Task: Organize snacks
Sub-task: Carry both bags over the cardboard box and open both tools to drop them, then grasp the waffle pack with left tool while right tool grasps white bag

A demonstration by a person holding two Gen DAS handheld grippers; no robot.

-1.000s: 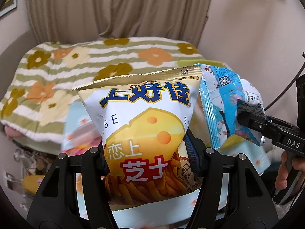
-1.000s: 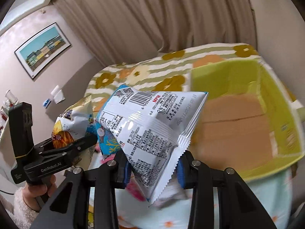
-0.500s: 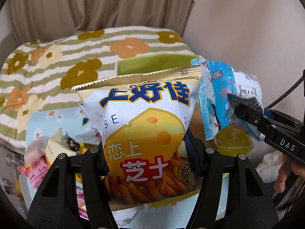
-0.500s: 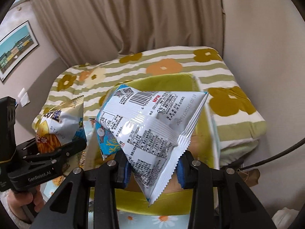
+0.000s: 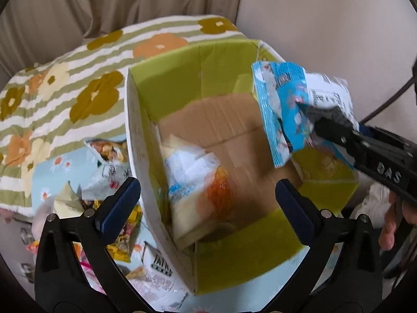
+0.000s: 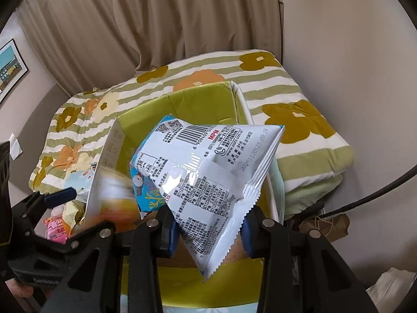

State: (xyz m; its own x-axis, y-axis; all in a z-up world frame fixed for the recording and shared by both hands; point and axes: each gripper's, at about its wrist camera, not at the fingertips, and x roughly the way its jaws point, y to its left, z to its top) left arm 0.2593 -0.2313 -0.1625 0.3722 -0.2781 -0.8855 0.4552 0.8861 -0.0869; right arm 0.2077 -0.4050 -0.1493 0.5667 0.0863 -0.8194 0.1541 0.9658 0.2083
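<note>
White packet [image 6: 208,180] reads "MPN" (date 20251120515); black arm [image 5: 385,172] "DAS".

One green-lined cardboard box [image 5: 229,60], two grippers, one blue-and-white snack bag [image 6: 208,161], one blurred bag [image 5: 198,180] inside.

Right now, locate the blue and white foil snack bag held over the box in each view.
Left wrist view: the blue and white foil snack bag is upper right, pinched by the right gripper.
Right wrist view: centre of frame, barcode side up, between that gripper's fingers.
Shared landmark: the green-lined cardboard box beneath it, on the flowered striped blanket.
</note>
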